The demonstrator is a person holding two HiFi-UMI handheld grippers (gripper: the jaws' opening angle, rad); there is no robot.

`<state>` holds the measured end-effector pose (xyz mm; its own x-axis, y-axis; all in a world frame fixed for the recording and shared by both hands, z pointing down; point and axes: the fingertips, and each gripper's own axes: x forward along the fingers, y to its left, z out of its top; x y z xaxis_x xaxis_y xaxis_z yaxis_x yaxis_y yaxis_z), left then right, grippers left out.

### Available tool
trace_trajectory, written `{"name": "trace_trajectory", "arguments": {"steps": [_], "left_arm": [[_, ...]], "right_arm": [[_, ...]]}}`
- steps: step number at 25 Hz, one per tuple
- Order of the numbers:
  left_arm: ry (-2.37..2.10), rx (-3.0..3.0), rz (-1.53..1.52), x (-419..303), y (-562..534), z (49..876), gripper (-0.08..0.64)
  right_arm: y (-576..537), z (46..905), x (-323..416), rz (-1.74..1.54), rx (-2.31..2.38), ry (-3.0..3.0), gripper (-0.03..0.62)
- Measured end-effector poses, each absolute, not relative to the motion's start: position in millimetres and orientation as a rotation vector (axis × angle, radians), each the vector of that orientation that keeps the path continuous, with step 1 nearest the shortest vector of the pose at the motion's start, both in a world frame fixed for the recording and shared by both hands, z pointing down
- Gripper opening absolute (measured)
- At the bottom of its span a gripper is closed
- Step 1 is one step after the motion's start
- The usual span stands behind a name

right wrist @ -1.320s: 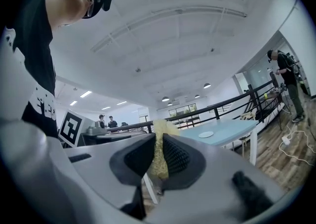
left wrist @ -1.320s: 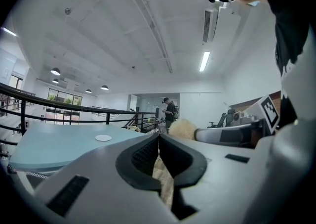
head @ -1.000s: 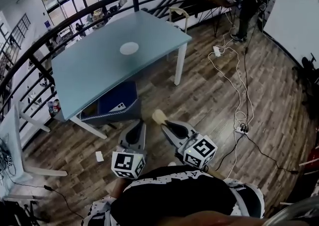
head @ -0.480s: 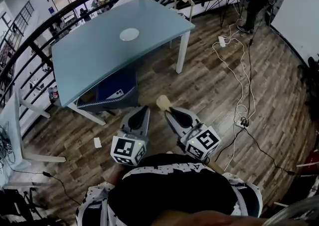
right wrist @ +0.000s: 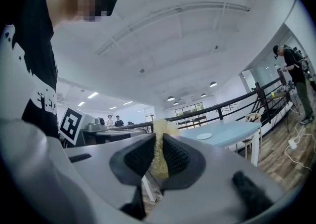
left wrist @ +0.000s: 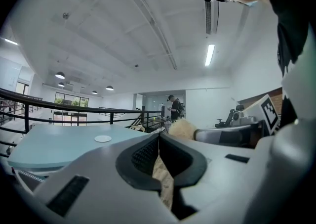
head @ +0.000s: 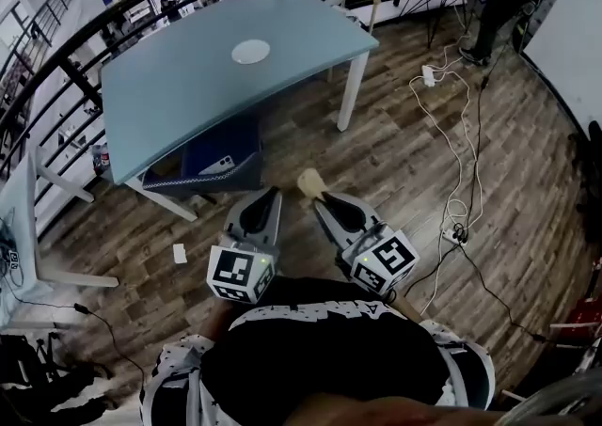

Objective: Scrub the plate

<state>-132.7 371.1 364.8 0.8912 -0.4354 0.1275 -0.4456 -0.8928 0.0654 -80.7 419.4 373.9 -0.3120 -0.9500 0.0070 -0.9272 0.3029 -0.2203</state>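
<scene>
**Plate on the counter, scrub pad clamped well away**

In the head view, the white plate (head: 250, 52) lies flat on the blue counter (head: 169, 123), well apart from both grippers, which are held over the floor (head: 414, 161). Only its own view shows the right gripper (right wrist: 159, 134) clenched on a yellowish scrub pad (right wrist: 160, 151). The pad stands on edge and pokes past the tips toward the counter. The left gripper (left wrist: 159, 133) is pressed together on nothing. The person's torso (head: 320, 358) and the marker cubes (head: 240, 274) hide the hands.

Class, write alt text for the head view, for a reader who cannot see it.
A person on a wooden floor holds two grippers: the right gripper is shut on a pale yellow fuzzy sponge, the left gripper shut and empty. Ahead, a round white plate lies on a light blue rectangular table.
</scene>
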Motion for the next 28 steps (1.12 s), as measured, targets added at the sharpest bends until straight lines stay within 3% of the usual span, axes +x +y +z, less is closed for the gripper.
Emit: {"name": "trace_trajectory", "arguments": {"steps": [7, 28], "left_arm": [[-0.714, 2.954, 0.189, -139.7, 347.5, 369.7, 0.014], [-0.591, 3.003, 0.195, -63.2, 254.0, 377.4, 0.014]], "right_arm": [[392.3, 381.3, -81.6, -0.313, -1.744, 2.44, 0.052], [300.7, 384.8, -15.2, -0.349, -1.838, 2.391, 0.052]]}}
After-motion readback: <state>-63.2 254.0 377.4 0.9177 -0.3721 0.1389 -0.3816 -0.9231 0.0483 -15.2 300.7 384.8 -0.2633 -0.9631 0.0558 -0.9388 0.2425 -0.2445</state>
